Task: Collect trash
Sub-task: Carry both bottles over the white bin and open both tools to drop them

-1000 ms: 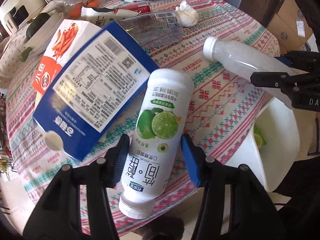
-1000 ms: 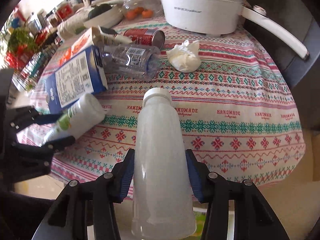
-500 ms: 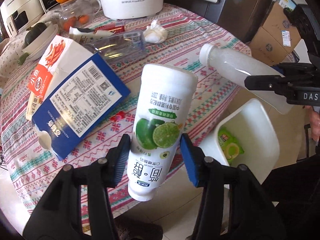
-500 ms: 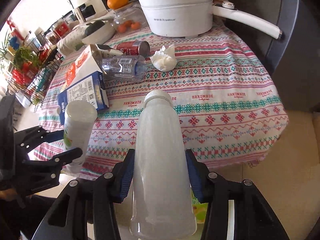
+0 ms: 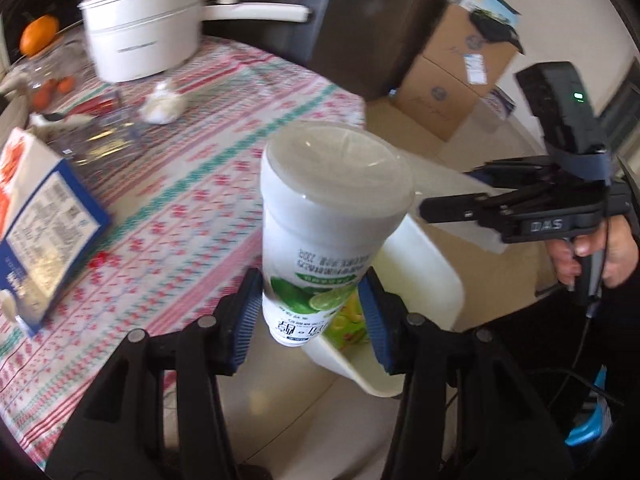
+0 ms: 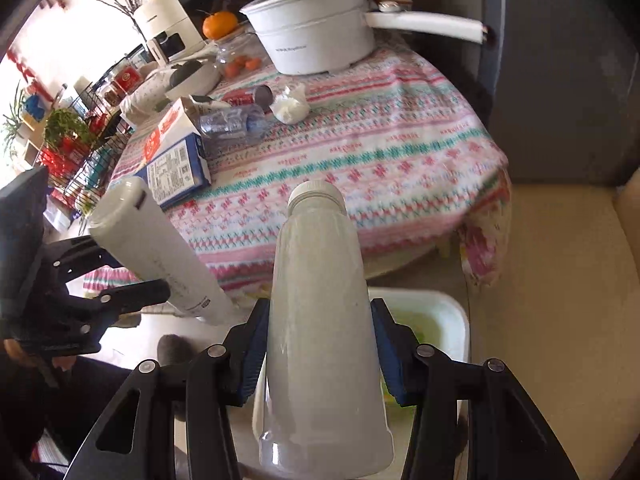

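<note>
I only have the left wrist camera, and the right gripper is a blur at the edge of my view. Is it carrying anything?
Observer: Yes. The right gripper is shut on a cloudy white bottle, with its capped end pointing toward the table.
Operator: Where is the bin relative to that bottle?
Observer: In the right wrist view the white bin sits directly behind the bottle's lower half, on the floor past the table edge.
Operator: How does my lime bottle look from that side?
Observer: The left gripper is shut on the lime bottle. The bottle is tilted, with its lower end slanting toward the bin.
</note>
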